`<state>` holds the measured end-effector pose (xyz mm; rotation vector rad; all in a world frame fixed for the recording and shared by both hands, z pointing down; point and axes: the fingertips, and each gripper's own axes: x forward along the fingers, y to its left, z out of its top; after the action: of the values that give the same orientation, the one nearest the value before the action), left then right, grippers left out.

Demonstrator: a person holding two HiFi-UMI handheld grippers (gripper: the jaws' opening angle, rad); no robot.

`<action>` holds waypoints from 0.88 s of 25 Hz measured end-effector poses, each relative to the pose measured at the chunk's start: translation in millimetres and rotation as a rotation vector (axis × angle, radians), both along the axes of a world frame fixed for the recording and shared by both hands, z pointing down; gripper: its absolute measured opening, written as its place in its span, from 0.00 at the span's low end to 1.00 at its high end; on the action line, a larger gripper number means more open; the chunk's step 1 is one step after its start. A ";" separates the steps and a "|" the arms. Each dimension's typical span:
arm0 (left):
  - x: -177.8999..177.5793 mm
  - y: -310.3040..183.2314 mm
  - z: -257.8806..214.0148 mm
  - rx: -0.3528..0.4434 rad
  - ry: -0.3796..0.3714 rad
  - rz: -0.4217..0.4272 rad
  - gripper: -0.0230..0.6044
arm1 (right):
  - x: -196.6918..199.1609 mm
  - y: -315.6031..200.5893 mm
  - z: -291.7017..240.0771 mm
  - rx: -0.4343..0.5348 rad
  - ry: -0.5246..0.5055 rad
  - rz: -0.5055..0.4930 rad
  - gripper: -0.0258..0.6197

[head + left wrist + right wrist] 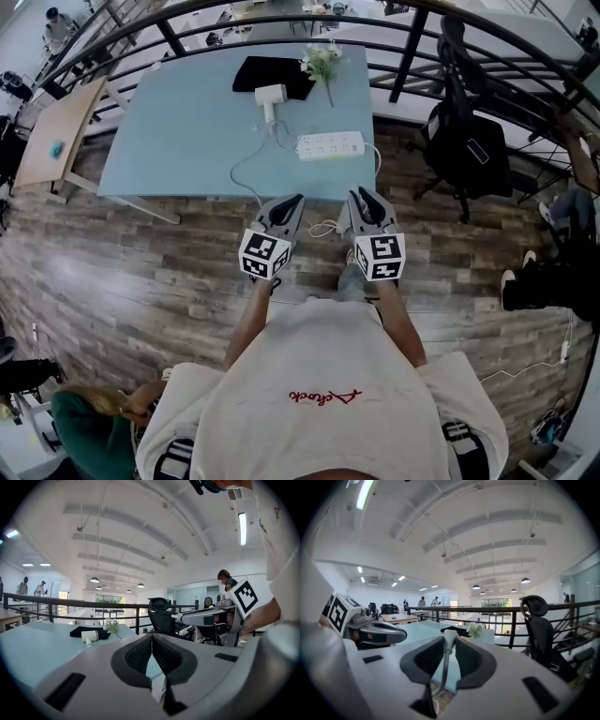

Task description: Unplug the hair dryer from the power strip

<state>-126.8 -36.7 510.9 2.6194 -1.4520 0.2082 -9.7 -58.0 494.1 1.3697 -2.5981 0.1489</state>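
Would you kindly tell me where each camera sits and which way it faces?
Head view: on the person's head, looking steeply down at the table; torso, forearms, left tongs, right tongs show.
Left gripper view: on the left tongs, facing across the table to the hair dryer; right tongs at right.
Right gripper view: on the right tongs, gripping a white plug, facing the railing; left tongs at left.
Shared: both gripper views show flowers and black chair.

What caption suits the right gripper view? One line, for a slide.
Right gripper clamps a white plug, its cable hanging, before the blue table.
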 end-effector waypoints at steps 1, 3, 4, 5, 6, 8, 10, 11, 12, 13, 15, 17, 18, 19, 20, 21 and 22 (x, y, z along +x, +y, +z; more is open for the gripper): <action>1.2 6.5 0.1 -0.001 0.000 0.004 0.05 | 0.7 6.9 -0.6 0.001 0.000 0.004 0.18; 3.7 18.5 -0.4 0.001 0.002 0.012 0.05 | 2.0 19.8 -1.9 0.004 0.000 0.008 0.18; 5.1 24.4 -0.9 0.004 0.003 0.015 0.05 | 2.8 26.2 -2.2 0.006 0.002 0.009 0.18; 6.3 30.3 -1.4 0.006 0.003 0.018 0.05 | 3.5 33.0 -2.1 0.006 0.004 0.010 0.18; 7.6 36.1 -1.8 0.009 0.005 0.020 0.05 | 4.3 39.9 -1.6 0.006 0.006 0.011 0.18; 10.0 46.1 -2.5 0.012 0.008 0.023 0.05 | 6.4 52.3 -1.3 0.006 0.008 0.014 0.18; 13.6 55.0 -3.0 0.014 0.010 0.026 0.05 | 9.7 63.1 -1.2 0.008 0.008 0.018 0.17; 15.9 59.7 -3.2 0.016 0.012 0.028 0.05 | 11.6 68.5 -1.1 0.008 0.008 0.019 0.17; 18.3 64.2 -3.6 0.017 0.013 0.031 0.05 | 13.4 73.5 -1.2 0.009 0.008 0.020 0.17; 20.3 68.2 -4.1 0.019 0.014 0.033 0.05 | 14.7 78.0 -1.4 0.009 0.009 0.020 0.17; 23.6 74.6 -5.3 0.021 0.015 0.038 0.05 | 16.3 85.2 -2.6 0.009 0.009 0.021 0.17; 26.9 80.0 -7.2 0.024 0.014 0.044 0.05 | 18.3 90.8 -4.5 0.013 0.009 0.023 0.17; 28.5 82.5 -8.1 0.026 0.015 0.045 0.05 | 19.5 93.5 -5.5 0.016 0.009 0.023 0.17; 29.7 84.7 -8.8 0.027 0.015 0.046 0.05 | 20.6 95.9 -6.7 0.019 0.008 0.023 0.17; 30.7 86.4 -9.5 0.027 0.015 0.046 0.05 | 21.9 97.8 -8.0 0.021 0.008 0.023 0.17; 31.9 87.7 -9.9 0.028 0.015 0.045 0.05 | 23.7 99.3 -9.1 0.023 0.007 0.024 0.17; 33.5 88.9 -10.0 0.028 0.015 0.044 0.05 | 25.9 100.5 -9.9 0.024 0.005 0.025 0.17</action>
<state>-93.3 52.2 500.9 2.6711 -1.4043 0.1741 16.2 42.5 484.2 1.4097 -2.5873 0.1175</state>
